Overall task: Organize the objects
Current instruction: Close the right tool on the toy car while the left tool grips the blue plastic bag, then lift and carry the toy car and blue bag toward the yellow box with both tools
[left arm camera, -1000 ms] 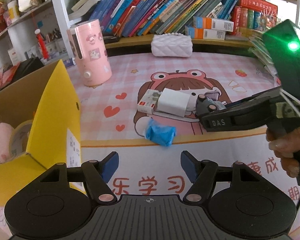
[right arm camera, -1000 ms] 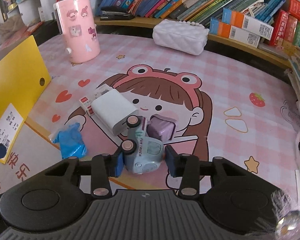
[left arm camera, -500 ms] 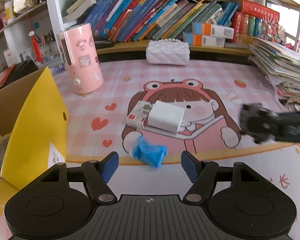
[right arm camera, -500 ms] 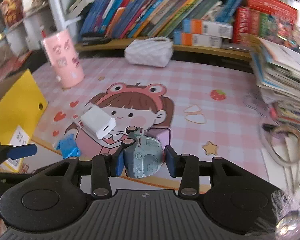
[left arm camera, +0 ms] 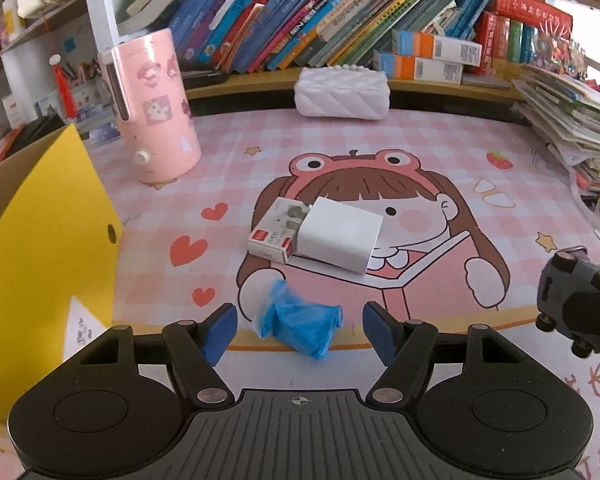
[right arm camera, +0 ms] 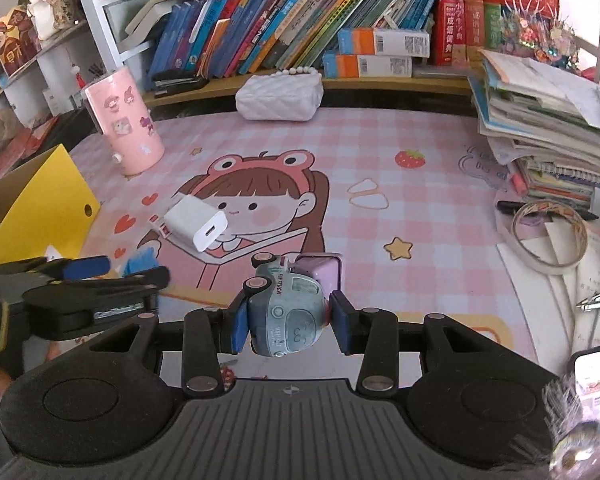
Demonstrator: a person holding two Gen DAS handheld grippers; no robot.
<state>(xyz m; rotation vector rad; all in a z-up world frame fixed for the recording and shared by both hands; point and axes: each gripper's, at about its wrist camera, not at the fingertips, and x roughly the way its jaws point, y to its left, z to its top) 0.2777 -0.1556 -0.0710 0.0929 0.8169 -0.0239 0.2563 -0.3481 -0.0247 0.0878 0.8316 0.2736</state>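
Our right gripper (right arm camera: 286,316) pinched the little toy truck (right arm camera: 286,312) and had lifted it off the pink mat (right arm camera: 400,184). Our left gripper (left arm camera: 296,330) had slid closer, jaws spread around the blue wrapper (left arm camera: 300,326), not touching. The yellow box (left arm camera: 40,248) waited nearby.

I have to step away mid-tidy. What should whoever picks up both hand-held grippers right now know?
Right hand-held gripper: shut on the toy truck, lifted off the mat.
Left hand-held gripper: open, empty, with the blue crumpled bag between its fingers, not yet gripped.
On the mat: white charger lying on a small box, purple cube.
Yellow box stands at left.
Left to do: stow the truck, then the rest.
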